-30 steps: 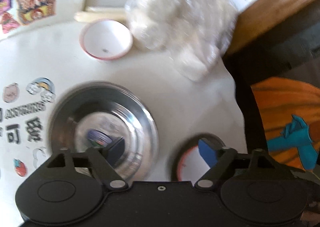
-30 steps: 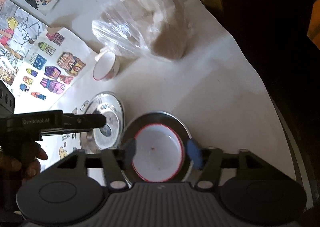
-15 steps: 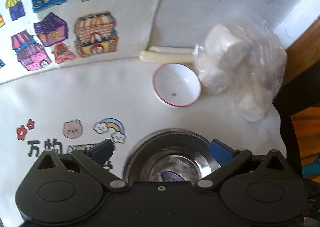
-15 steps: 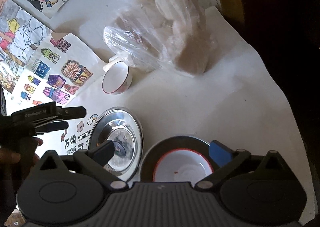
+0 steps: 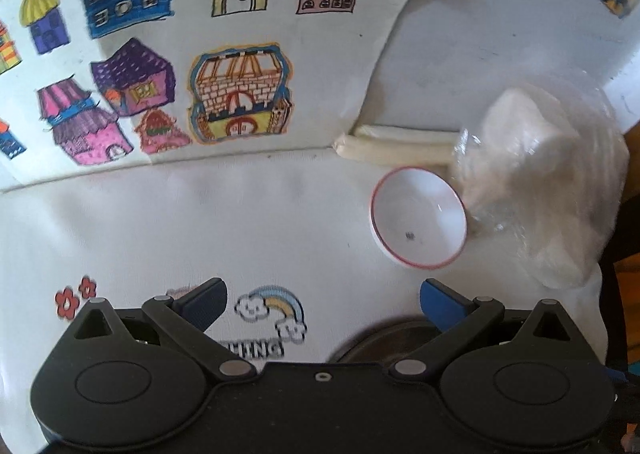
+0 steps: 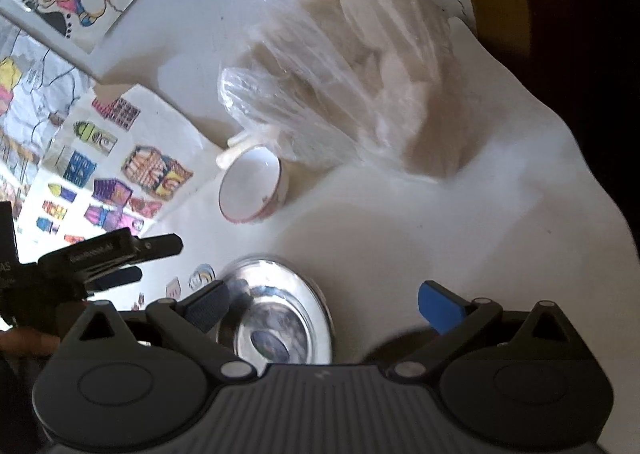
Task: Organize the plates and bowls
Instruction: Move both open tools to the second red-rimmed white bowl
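Note:
A small white bowl with a red rim [image 5: 419, 216] sits on the white cloth beside a plastic bag; it also shows in the right wrist view [image 6: 251, 190]. A shiny steel plate [image 6: 280, 314] lies near my right gripper [image 6: 324, 304], which is open and empty above it. A dark plate edge [image 6: 384, 350] shows at the bottom right of that view. My left gripper [image 5: 323, 300] is open and empty, well short of the white bowl; the steel plate's rim [image 5: 380, 338] peeks out below it. The left gripper also shows in the right wrist view [image 6: 132, 258].
A clear plastic bag of white lumps [image 5: 540, 190] lies right of the bowl, also in the right wrist view [image 6: 360, 74]. A pale rolled stick [image 5: 396, 146] lies behind the bowl. Coloured house drawings [image 5: 160, 66] cover the wall and cloth at left. The table's right edge [image 6: 592, 174] drops into shadow.
Both grippers have pulled back and up from the plates. The steel plate has slid below the left view; the dark plate with its white bowl is almost out of the right view.

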A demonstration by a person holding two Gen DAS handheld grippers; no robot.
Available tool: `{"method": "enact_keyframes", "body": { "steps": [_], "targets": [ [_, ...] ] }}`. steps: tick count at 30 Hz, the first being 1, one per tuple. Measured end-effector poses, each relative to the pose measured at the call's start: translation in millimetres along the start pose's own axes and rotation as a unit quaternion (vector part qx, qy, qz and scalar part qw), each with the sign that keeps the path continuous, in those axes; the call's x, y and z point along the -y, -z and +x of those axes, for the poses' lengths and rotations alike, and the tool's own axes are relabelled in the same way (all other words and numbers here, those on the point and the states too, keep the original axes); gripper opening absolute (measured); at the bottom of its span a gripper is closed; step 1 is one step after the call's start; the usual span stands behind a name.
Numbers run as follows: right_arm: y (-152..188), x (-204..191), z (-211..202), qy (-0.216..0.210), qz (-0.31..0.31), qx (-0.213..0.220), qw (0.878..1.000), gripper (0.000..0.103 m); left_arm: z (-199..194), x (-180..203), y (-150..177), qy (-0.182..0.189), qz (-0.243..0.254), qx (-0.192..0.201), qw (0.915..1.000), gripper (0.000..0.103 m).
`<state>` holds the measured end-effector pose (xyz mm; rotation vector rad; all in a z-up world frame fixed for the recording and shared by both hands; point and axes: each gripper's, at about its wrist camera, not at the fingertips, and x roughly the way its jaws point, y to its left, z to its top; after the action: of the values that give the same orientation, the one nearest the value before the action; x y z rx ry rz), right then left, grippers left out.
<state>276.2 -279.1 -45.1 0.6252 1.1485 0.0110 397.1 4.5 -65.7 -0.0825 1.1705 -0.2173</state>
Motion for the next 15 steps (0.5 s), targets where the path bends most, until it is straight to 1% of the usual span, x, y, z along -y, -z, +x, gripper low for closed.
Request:
{"method": "enact_keyframes", "body": {
  "steps": [7, 11, 14, 15],
  "targets": [
    [-7, -18, 35, 0.017, 0.002, 0.000, 1.000, 0.103, 33, -1, -28, 0.005, 0.012, -0.006, 0.9999, 0.102],
    [-13, -25, 49, 0.016, 0.008, 0.006, 1.000, 0.102, 49, 1, -41, 0.014, 0.036, -0.012, 0.9992, 0.102],
    [-19, -28, 59, 0.022, 0.018, 0.016, 0.999, 0.100, 58, 3, -48, 0.020, 0.058, -0.017, 0.9979, 0.102],
    [-22, -28, 62, 0.023, 0.022, 0.019, 0.999, 0.098, 60, 3, -50, 0.021, 0.064, -0.019, 0.9975, 0.102]
  ]
}}
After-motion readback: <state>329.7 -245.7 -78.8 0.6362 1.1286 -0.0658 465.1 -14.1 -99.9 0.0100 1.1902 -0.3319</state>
